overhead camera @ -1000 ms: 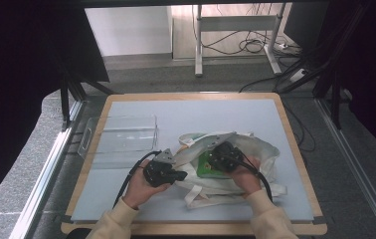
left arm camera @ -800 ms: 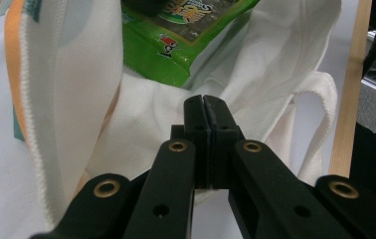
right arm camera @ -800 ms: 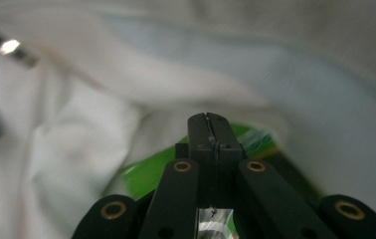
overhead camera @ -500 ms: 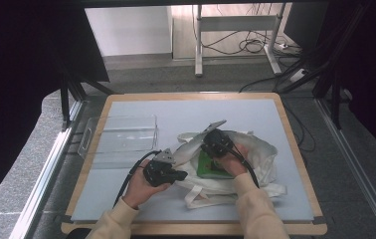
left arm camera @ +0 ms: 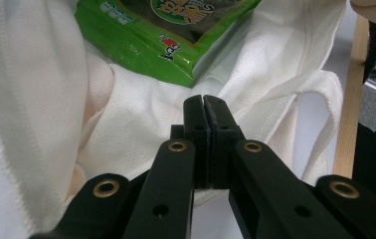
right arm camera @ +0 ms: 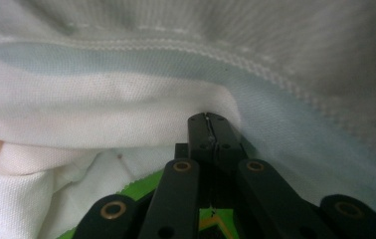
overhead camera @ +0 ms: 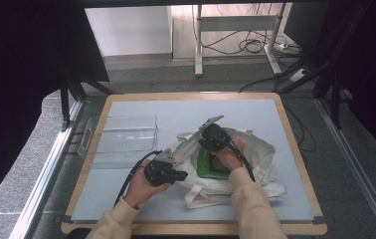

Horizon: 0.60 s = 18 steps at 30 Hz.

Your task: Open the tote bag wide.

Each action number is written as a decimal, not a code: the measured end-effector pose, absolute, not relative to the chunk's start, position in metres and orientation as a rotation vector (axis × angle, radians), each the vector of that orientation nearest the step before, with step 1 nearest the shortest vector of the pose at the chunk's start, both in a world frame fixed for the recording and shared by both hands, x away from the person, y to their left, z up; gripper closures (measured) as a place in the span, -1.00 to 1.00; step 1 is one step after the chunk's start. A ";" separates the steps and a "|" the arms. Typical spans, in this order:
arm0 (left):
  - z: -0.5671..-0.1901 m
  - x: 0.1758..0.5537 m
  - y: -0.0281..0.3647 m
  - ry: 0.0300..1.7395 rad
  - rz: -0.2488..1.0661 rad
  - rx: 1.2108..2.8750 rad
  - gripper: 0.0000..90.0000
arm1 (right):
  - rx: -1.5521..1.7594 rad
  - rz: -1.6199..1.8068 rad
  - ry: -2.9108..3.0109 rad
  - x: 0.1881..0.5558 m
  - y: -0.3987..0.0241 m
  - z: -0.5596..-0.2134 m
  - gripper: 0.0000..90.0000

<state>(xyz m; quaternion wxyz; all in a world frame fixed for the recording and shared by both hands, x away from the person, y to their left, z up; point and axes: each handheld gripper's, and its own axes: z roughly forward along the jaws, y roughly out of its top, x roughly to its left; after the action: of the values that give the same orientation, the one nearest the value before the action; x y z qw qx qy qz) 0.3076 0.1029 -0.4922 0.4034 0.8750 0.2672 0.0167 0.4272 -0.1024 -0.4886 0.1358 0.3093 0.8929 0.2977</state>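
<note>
Left gripper [left arm camera: 203, 102]: jaws pressed together at the near rim of the white cloth bag [overhead camera: 260, 149]; it looks pinched on the cloth, though no fabric is plainly visible between the tips.
Right gripper [right arm camera: 209, 119]: jaws closed tight, tips pushed against a fold of the bag's far rim, nothing clearly caught in them.
Green packet [overhead camera: 210, 164]: lies flat inside the bag's open mouth, between the two grippers.
Risk, mouth: if the left grip slips, I judge the rim falls over the packet.
Risk, packet: the right gripper nudging the fold could drag the bag and tip the packet out.
Clear plastic tray [overhead camera: 121, 139]: sits left of the bag on the table [overhead camera: 295, 199], apparently empty.
</note>
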 end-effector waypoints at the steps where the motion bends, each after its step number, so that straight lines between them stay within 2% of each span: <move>1: -0.492 0.308 0.103 0.671 0.043 2.215 0.98 | 0.899 0.865 2.585 0.426 -0.103 -0.488 0.98; 10: -0.494 0.309 0.103 0.671 0.041 2.216 0.97 | 0.870 0.865 2.601 0.398 -0.118 -0.473 0.98; 18: -0.495 0.308 0.103 0.677 0.041 2.212 0.98 | 0.885 0.918 2.587 0.364 -0.150 -0.459 0.98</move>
<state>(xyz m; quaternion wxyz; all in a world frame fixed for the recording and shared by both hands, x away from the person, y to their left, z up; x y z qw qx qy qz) 0.3081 0.1031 -0.4945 0.4022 0.8753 0.2679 0.0161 0.3641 -0.1499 -0.4592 0.1285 0.3042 0.8896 0.3156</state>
